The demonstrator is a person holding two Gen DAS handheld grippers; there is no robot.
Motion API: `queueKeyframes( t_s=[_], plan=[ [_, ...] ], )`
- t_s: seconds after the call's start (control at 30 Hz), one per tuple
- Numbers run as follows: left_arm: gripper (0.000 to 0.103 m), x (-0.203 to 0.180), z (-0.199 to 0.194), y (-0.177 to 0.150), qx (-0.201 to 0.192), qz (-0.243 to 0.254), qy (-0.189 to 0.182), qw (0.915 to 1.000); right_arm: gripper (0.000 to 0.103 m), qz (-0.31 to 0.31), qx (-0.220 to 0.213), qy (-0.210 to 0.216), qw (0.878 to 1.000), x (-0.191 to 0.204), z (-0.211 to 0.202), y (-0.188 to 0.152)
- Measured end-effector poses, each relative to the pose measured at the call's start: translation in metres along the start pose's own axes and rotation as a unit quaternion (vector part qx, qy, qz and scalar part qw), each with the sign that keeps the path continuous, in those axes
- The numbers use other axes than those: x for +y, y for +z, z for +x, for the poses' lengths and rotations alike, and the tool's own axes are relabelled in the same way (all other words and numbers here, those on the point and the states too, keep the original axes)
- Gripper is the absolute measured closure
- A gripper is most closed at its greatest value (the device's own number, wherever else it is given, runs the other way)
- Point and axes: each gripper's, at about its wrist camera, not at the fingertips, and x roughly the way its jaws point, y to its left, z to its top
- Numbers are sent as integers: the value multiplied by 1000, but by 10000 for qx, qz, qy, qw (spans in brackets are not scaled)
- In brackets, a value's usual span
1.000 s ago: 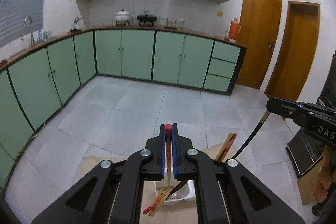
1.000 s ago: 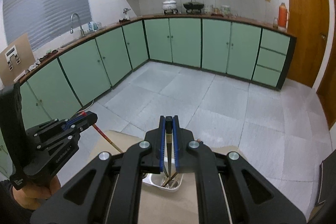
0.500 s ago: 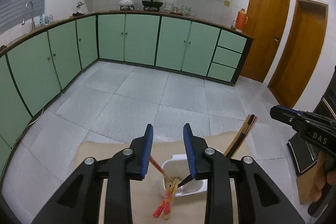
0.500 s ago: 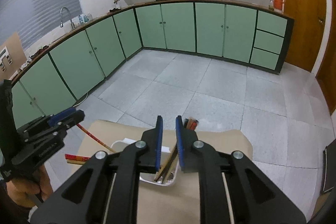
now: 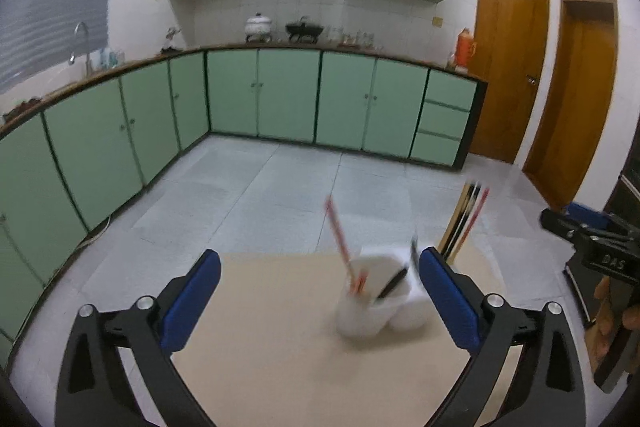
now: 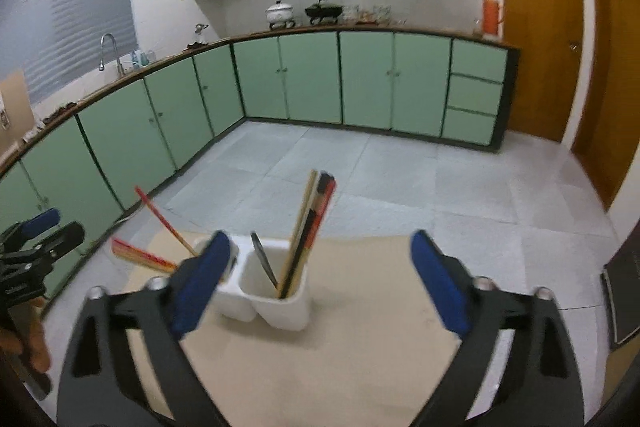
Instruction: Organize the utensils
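Near the desk's (image 6: 360,347) far edge, the white two-compartment holder (image 6: 276,291) carries red chopsticks (image 6: 160,219) in one cup, darker chopsticks (image 6: 312,223) in the other. My left gripper (image 5: 320,291) and right gripper (image 6: 320,275) have jaws opening, empty; sorting looks nearly finished.

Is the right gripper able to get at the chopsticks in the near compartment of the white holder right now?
Probably yes. The right gripper is opening with nothing between its jaws, and the chopsticks stick up from the holder just ahead, nothing blocking.
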Motion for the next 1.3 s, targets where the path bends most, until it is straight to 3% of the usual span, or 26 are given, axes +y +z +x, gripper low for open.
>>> queueKeyframes(
  t_s=[0.17, 0.33, 0.5, 0.63, 0.93, 1.3],
  plan=[
    [6, 5, -16, -47, 339, 24, 179, 9993, 7, -390, -86, -323, 9987, 14, -18, -42],
    [6, -11, -61, -78, -49, 403, 403, 9984, 6, -207, -435, -502, 9976, 24, -62, -78],
    [6, -20, -109, -106, -227, 330, 333, 9986, 6, -249, -530, -533, 9969, 40, -104, -111],
    [6, -17, -143, -125, -266, 94, 383, 9989, 6, -105, -515, -321, 9981, 48, -140, -125],
    [6, -7, -212, -141, -305, -388, 411, 9979, 6, -319, -954, -624, 9930, 66, -224, -149],
    [6, -18, -299, -172, -704, -128, 822, 9940, 6, -321, -1160, -756, 9898, 71, -301, -178]
  ],
)
